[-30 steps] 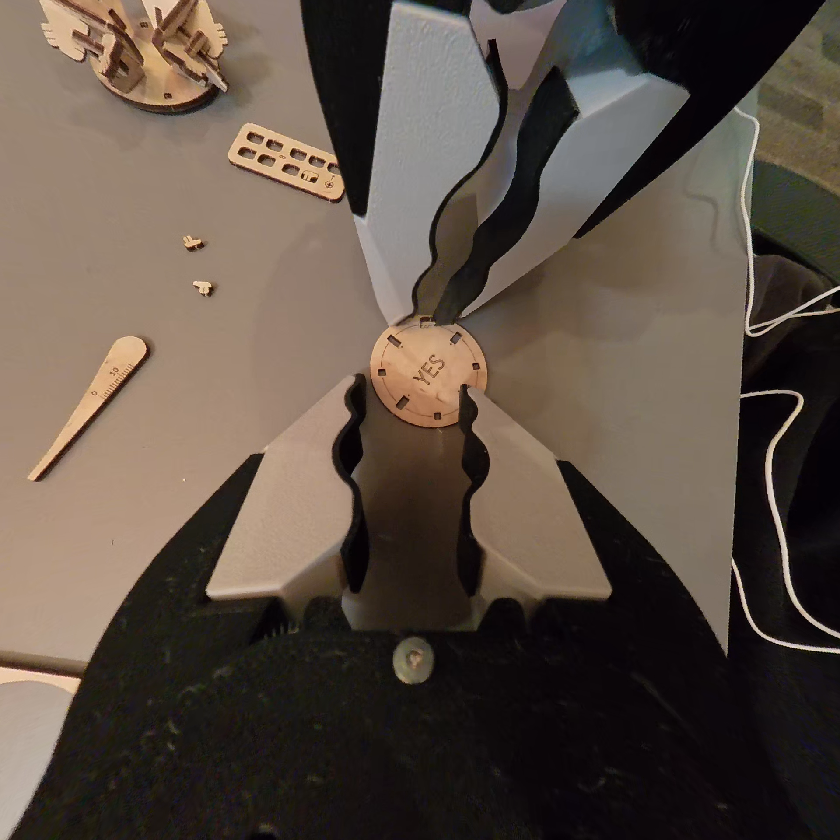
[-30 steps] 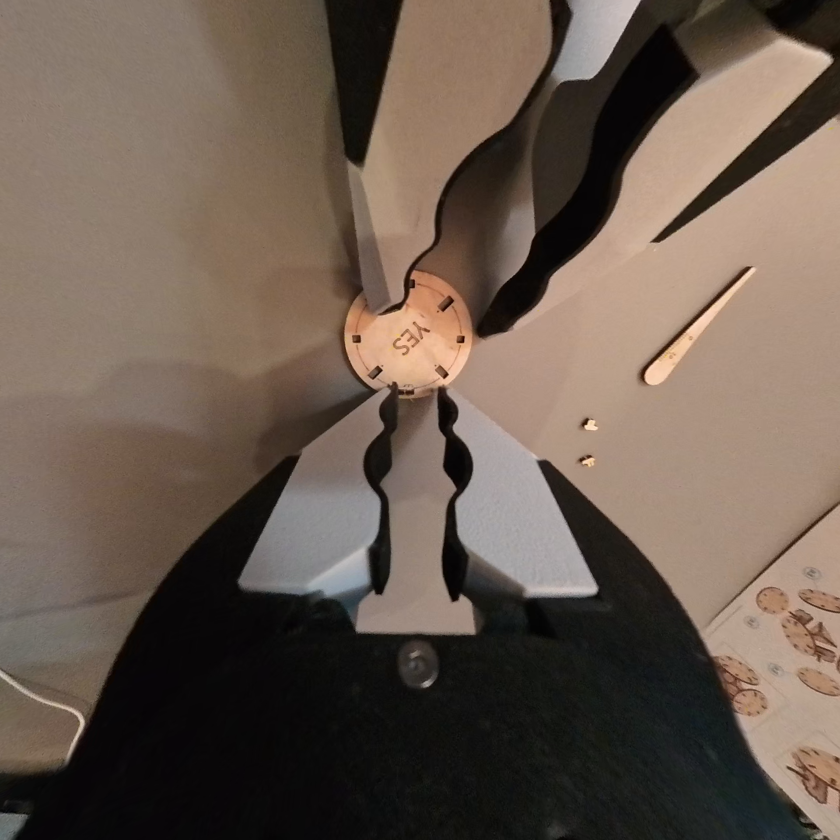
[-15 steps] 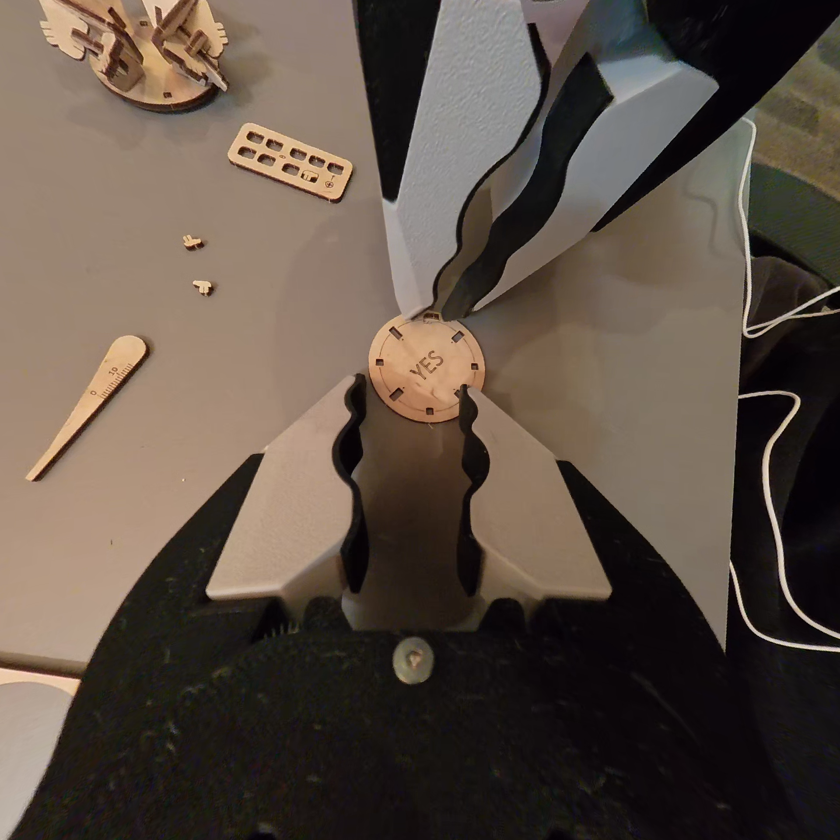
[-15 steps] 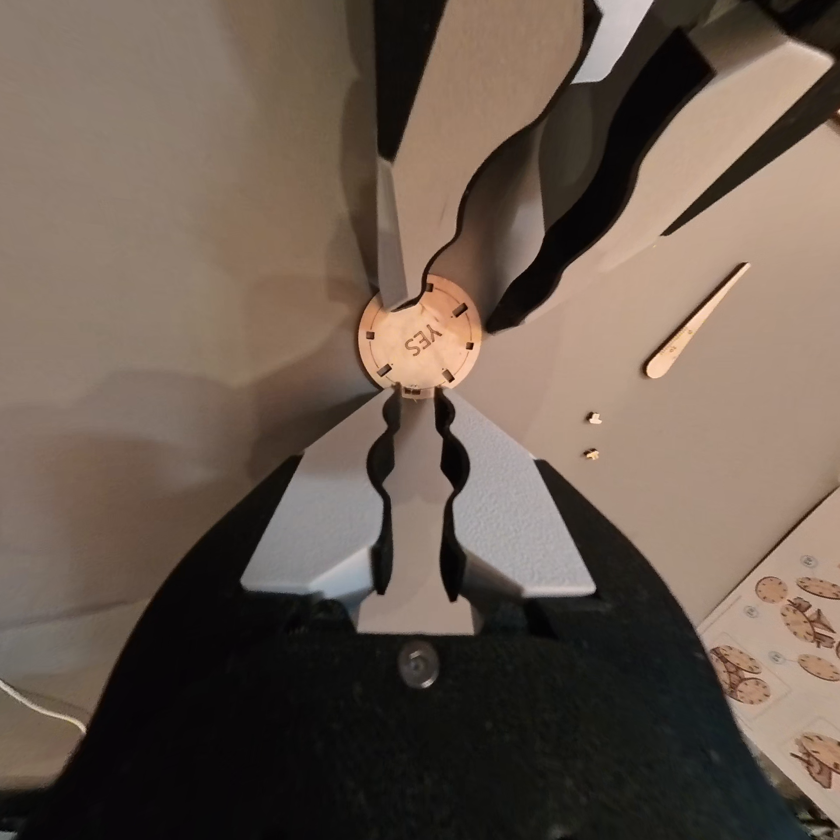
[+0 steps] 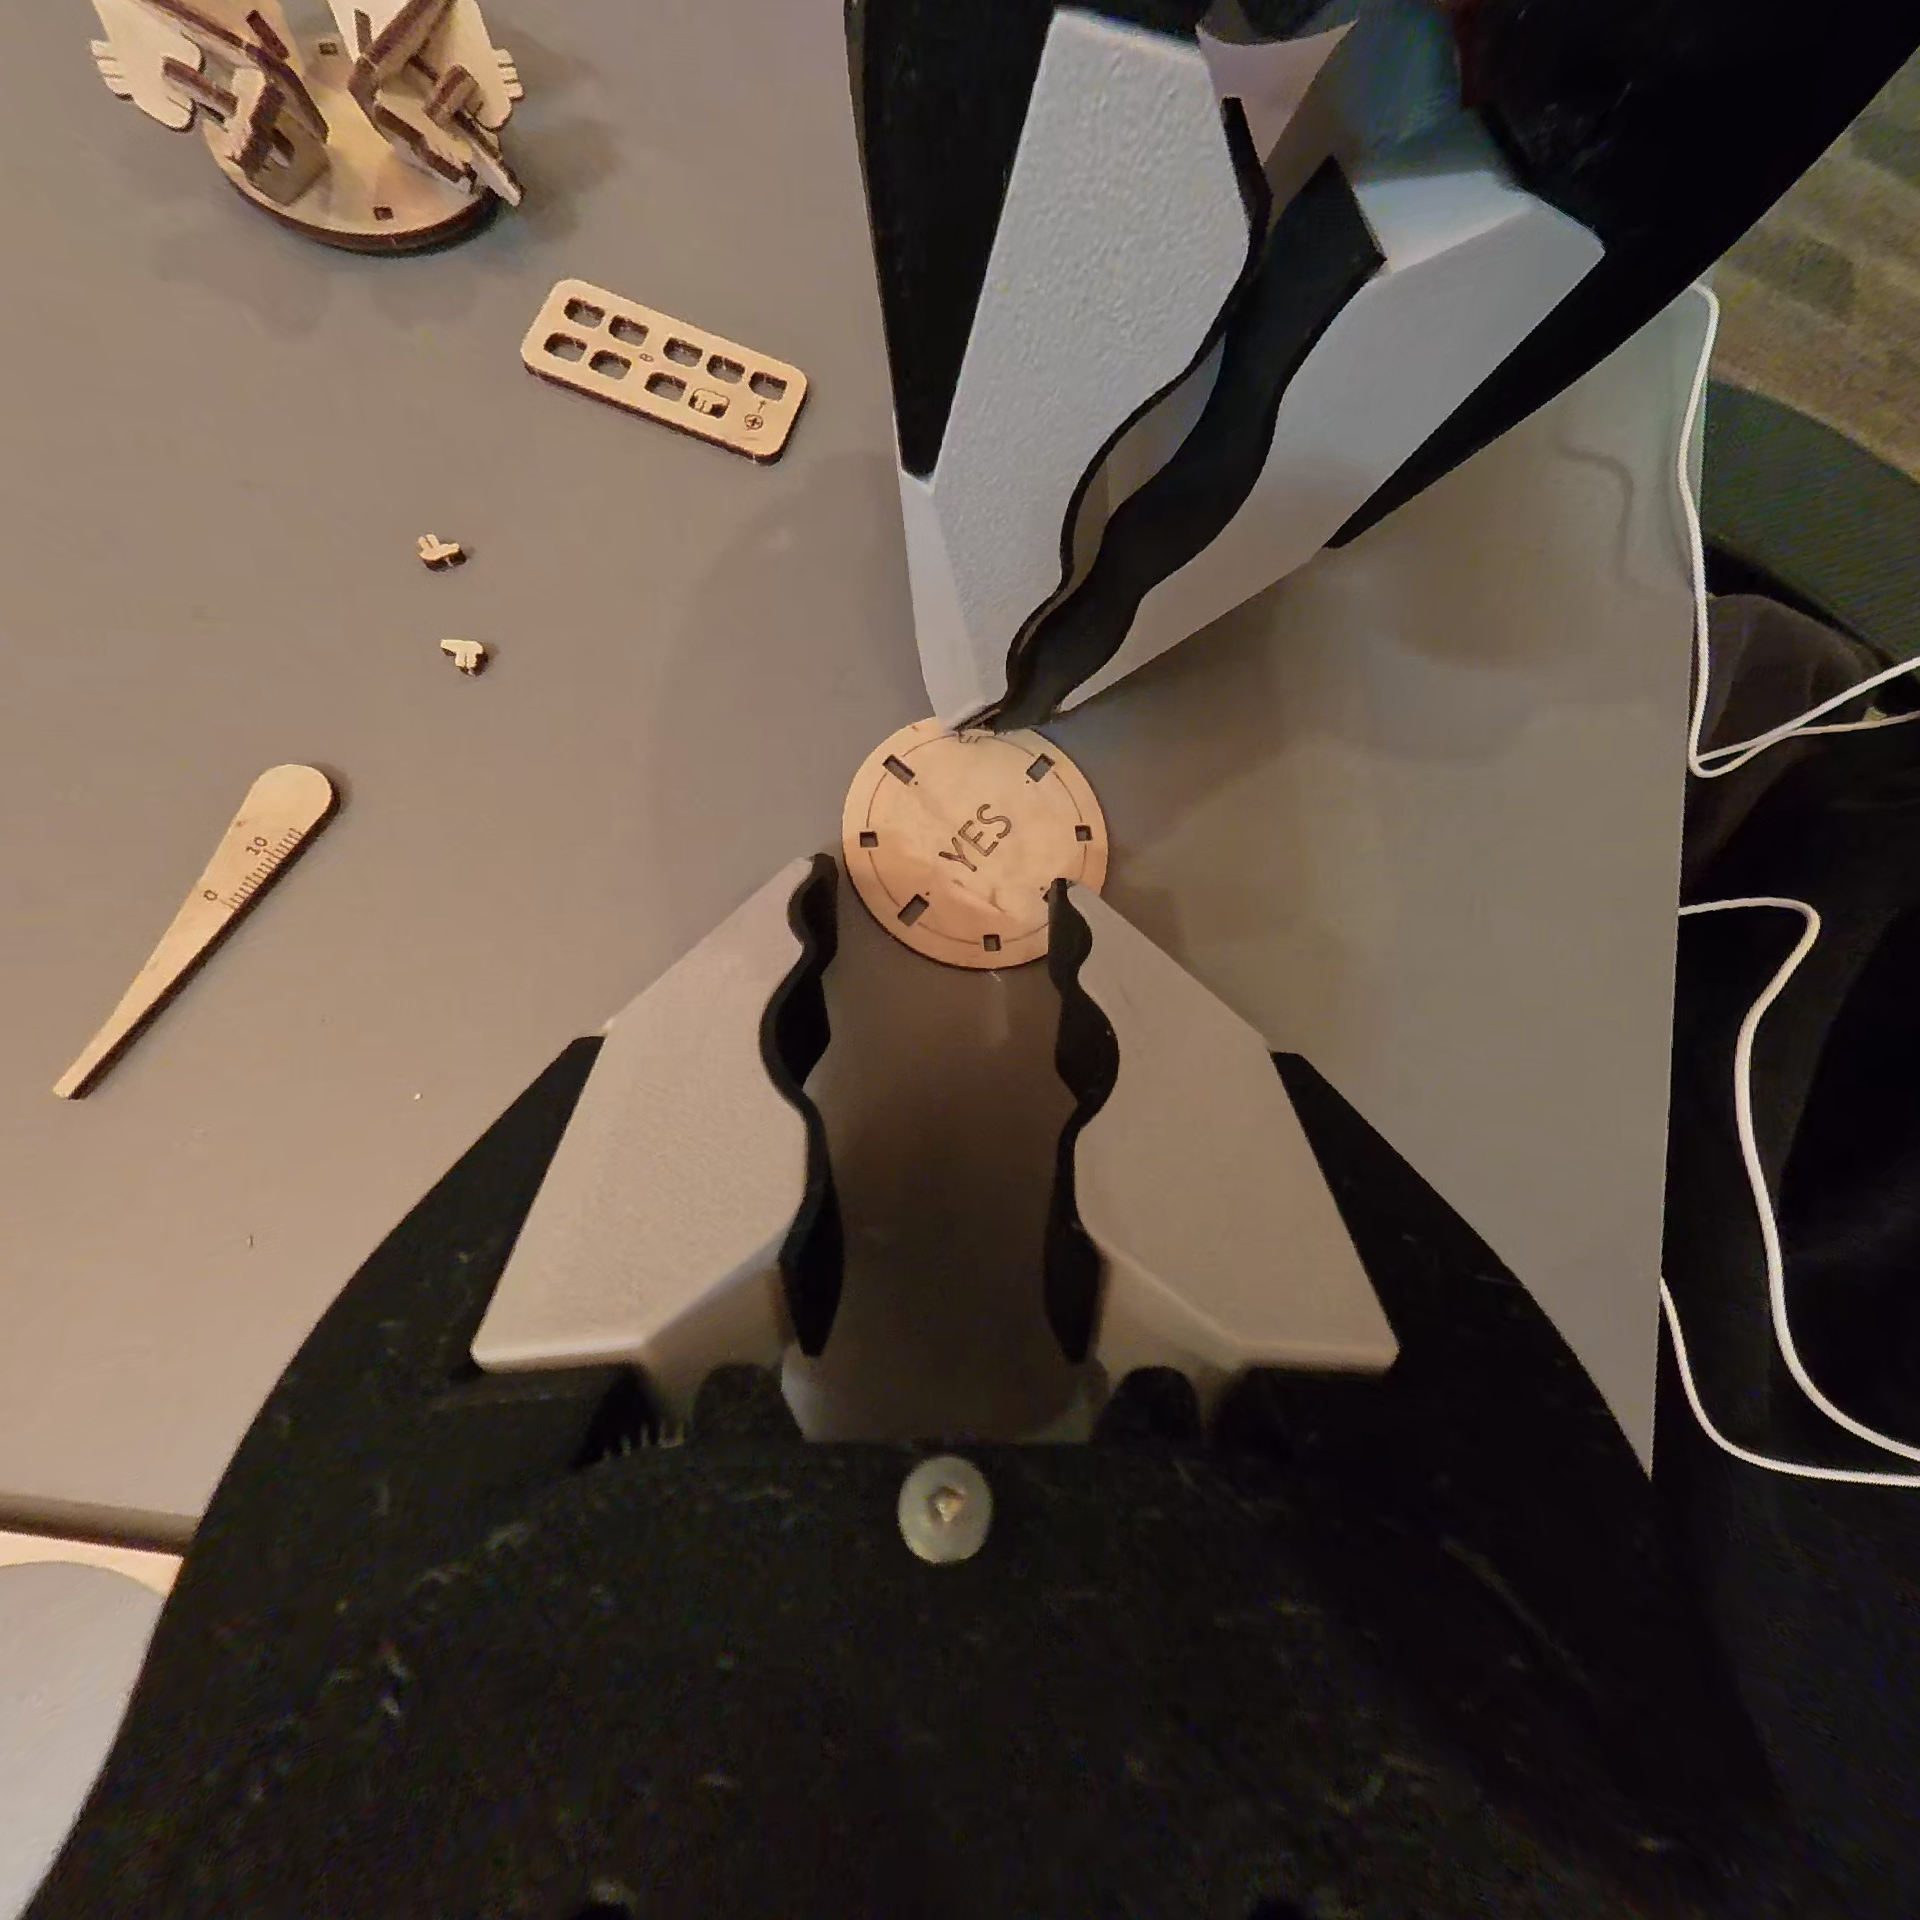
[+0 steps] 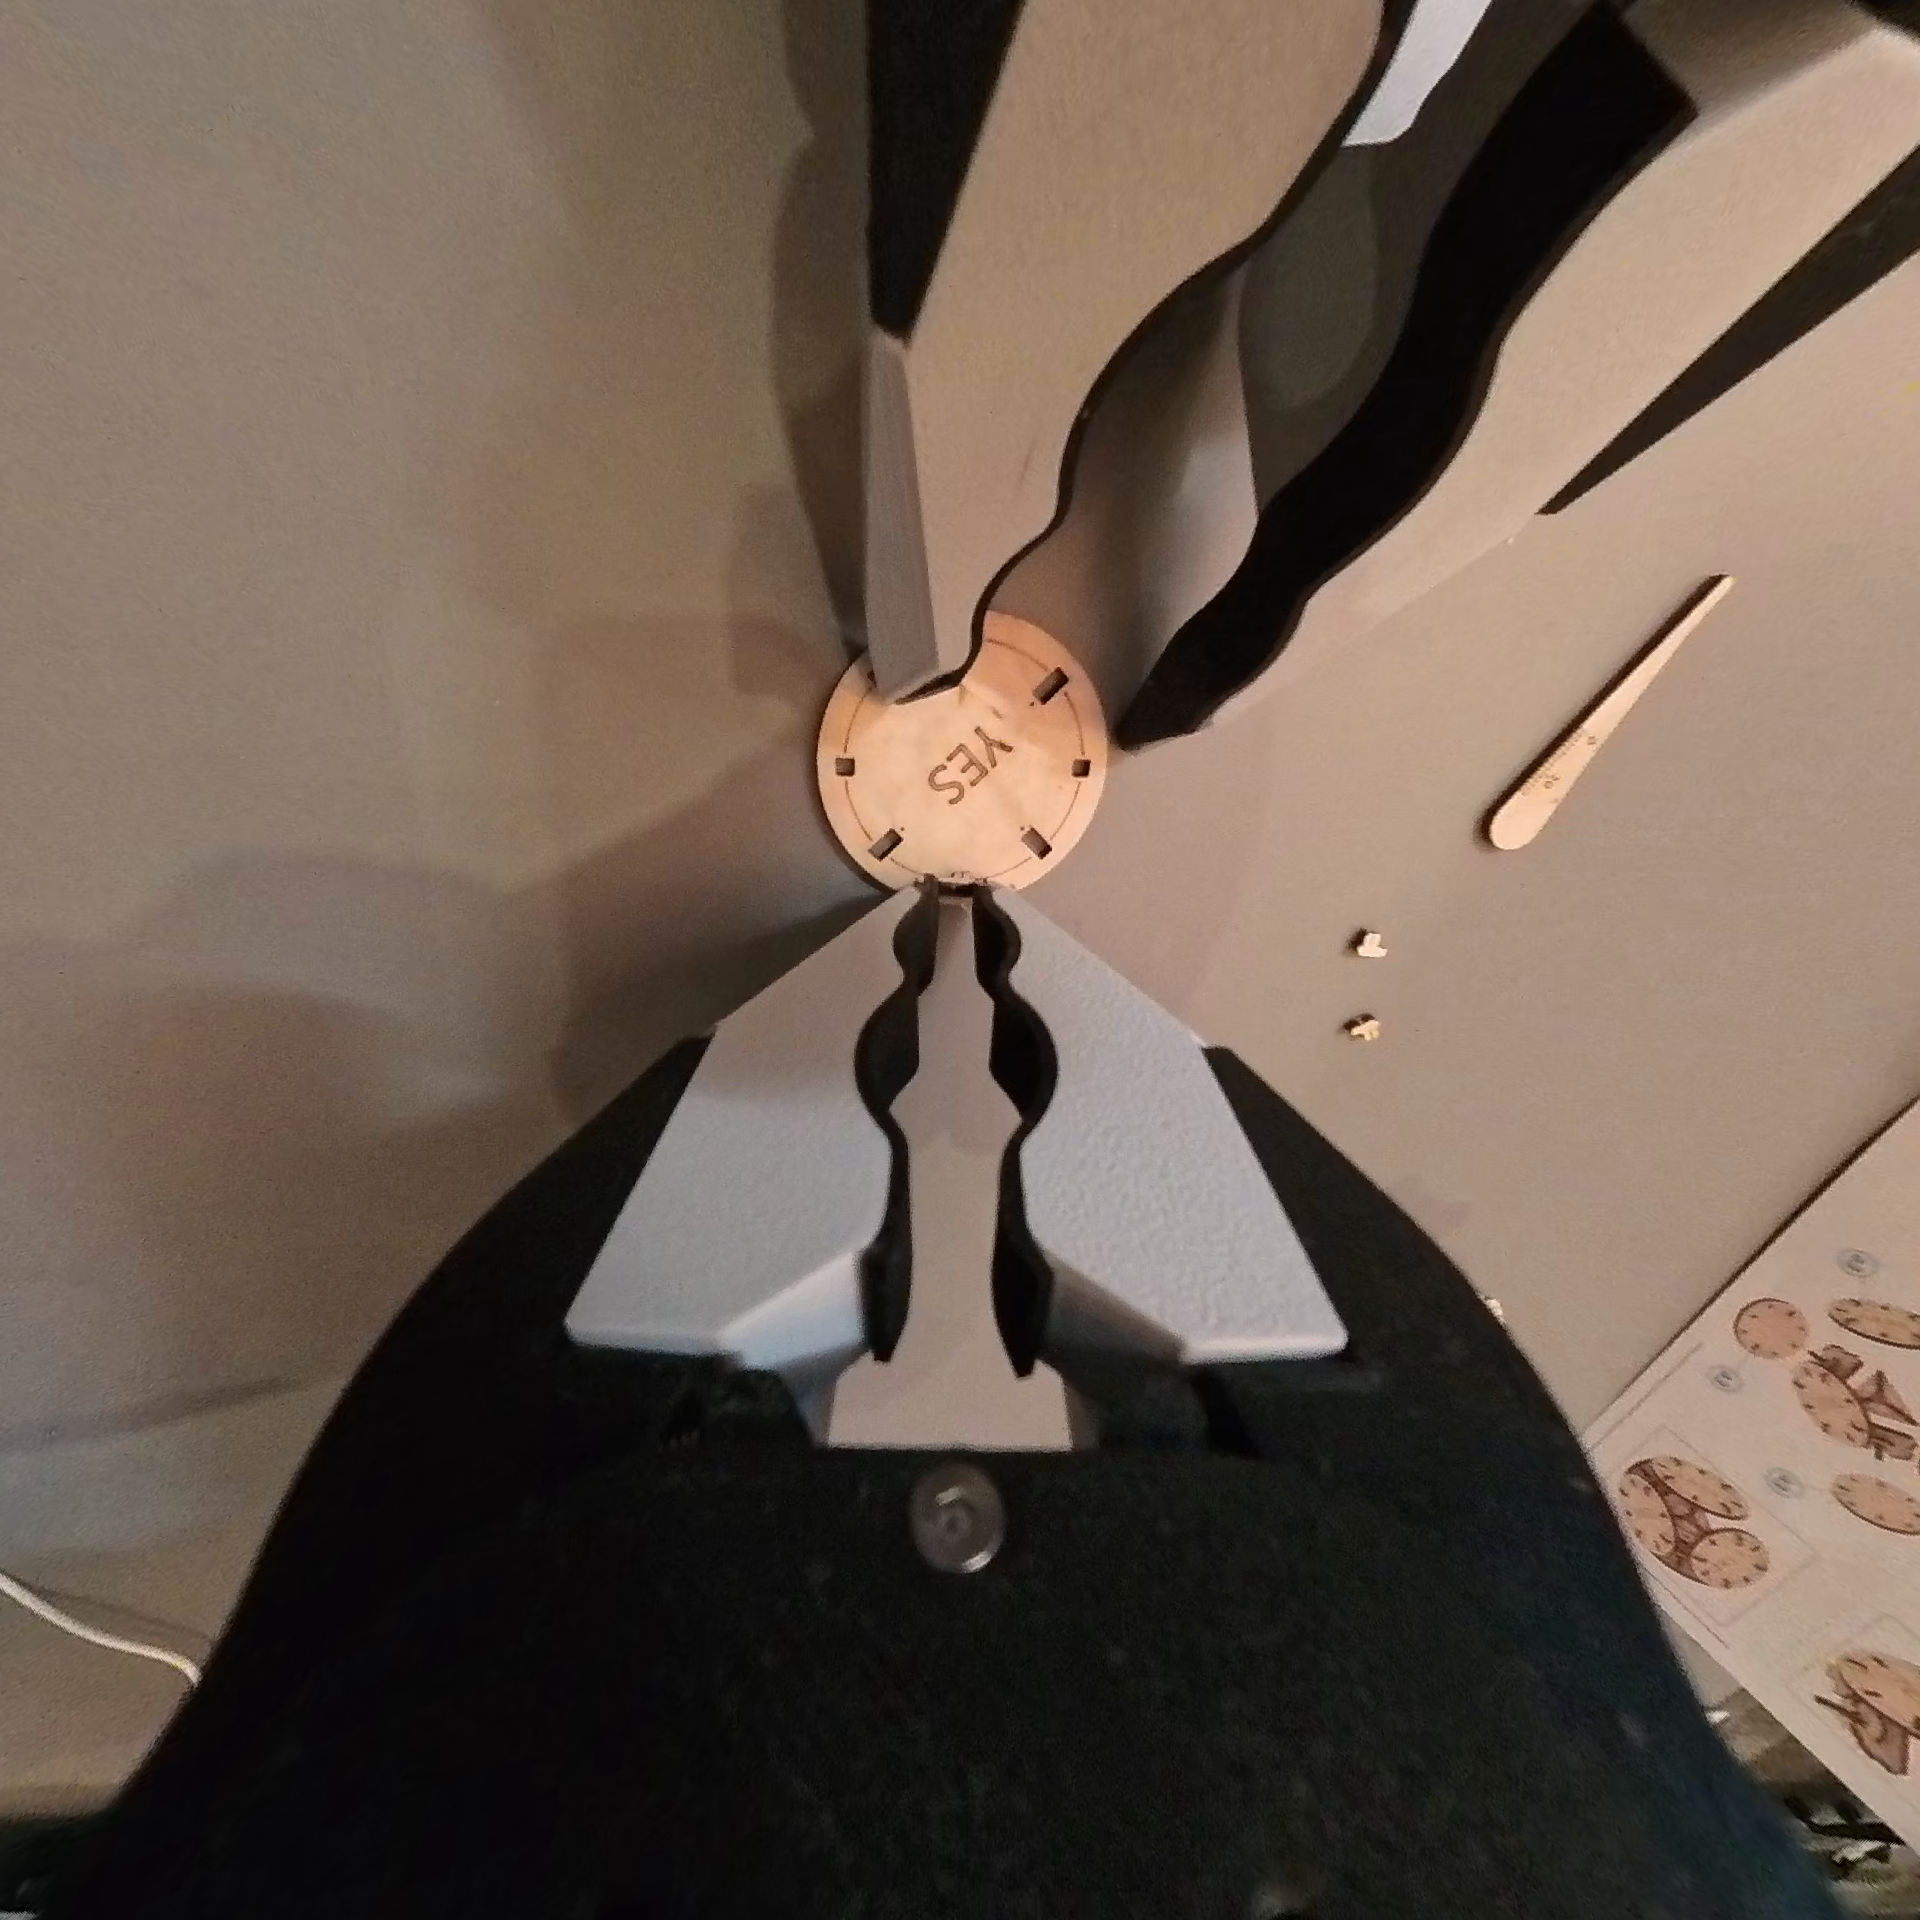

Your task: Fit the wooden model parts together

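Note:
A round wooden disc (image 5: 971, 842) with small slots lies flat on the grey table (image 5: 520, 727). My left gripper (image 5: 940, 883) is open at the disc's near side. One of its fingertips (image 5: 1060, 899) rests on top of the disc and the other stands just beside the rim. My right gripper (image 6: 948, 904) comes from the opposite side. Its tips are shut on a small wooden peg (image 6: 954, 889) at the disc's rim (image 6: 961, 774). In the left wrist view the right gripper (image 5: 1003, 717) pinches that peg at the disc's far edge.
On the table to the left lie a tapered wooden pointer (image 5: 197, 914), two tiny pegs (image 5: 442, 551), a slotted wooden strip (image 5: 665, 384) and a wooden assembly on a round base (image 5: 312, 114). A white cable (image 5: 1766, 1143) hangs past the table's right edge. An illustrated instruction sheet (image 6: 1766, 1455) lies nearby. Only a small space, under 4 cm, lies between the two pairs of fingers.
My right gripper's jaws have closed in from a wider gap onto the small peg at the disc's rim. My left gripper has stayed open on the disc.

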The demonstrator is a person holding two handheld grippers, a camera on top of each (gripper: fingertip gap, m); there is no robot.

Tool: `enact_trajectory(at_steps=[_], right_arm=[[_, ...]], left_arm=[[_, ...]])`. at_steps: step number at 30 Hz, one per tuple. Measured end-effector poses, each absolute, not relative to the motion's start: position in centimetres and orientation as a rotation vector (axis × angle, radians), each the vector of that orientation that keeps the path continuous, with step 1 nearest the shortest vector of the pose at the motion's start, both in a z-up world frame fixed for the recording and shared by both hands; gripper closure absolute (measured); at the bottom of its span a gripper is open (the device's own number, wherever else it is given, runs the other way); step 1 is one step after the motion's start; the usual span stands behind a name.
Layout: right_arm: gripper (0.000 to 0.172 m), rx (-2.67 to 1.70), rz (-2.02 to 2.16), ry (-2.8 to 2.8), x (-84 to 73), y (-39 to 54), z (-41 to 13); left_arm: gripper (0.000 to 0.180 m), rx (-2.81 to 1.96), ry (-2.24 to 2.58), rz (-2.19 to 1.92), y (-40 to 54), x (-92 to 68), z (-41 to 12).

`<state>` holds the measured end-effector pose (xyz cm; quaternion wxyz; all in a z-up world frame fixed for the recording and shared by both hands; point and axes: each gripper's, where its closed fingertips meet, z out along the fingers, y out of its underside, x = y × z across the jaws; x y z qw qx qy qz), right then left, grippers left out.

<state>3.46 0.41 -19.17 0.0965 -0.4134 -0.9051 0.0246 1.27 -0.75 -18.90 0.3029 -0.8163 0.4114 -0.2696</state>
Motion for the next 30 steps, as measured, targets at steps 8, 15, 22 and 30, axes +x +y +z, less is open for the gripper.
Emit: enact_trajectory(at_steps=[8,15,22,30], right_arm=[[0.167,-1.253,0.066,-2.694,3.5,0.4,-19.19],[0.167,-1.351,0.135,-2.743,3.53,0.36,-19.22],[0.168,-1.361,0.202,-2.778,3.55,0.35,-19.26],[0.156,-1.344,0.237,-2.638,3.47,0.1,-18.56]], left_arm=[[0.142,-2.163,1.092,-0.711,-0.75,1.26,-18.92],[0.142,-2.163,1.092,-0.708,-0.75,1.26,-18.94],[0.142,-2.175,1.066,-0.752,-0.83,1.23,-18.85],[0.142,-2.173,1.072,-0.739,-0.85,1.23,-18.89]])
